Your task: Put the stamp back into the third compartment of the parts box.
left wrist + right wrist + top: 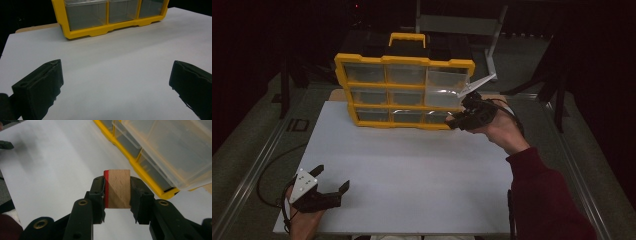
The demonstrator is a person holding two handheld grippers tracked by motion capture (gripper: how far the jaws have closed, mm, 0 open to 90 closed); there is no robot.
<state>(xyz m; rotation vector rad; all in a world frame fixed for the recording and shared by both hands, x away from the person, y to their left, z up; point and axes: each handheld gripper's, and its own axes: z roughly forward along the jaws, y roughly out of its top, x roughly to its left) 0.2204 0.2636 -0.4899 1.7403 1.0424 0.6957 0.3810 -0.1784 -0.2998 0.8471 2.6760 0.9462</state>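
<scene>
A yellow organiser point(404, 60) with clear drawers stands upright at the back of the white tabletop point(412, 170). One clear drawer point(446, 94) in its right column is pulled out; the right gripper view shows this drawer point(175, 150) looming at the upper right. My right gripper point(455, 121) hovers by the organiser's lower right corner. In its own view the right gripper point(117, 182) is shut on a small wooden block point(119, 191) with one red face. My left gripper point(333, 178) rests near the front left corner, and its own view shows the left gripper point(116, 80) open with nothing between the jaws.
The organiser's yellow base point(100, 30) sits well beyond the left gripper. A cable point(264, 175) loops off the table's left side. A grey metal frame point(462, 22) stands behind the organiser. Dark floor surrounds the table.
</scene>
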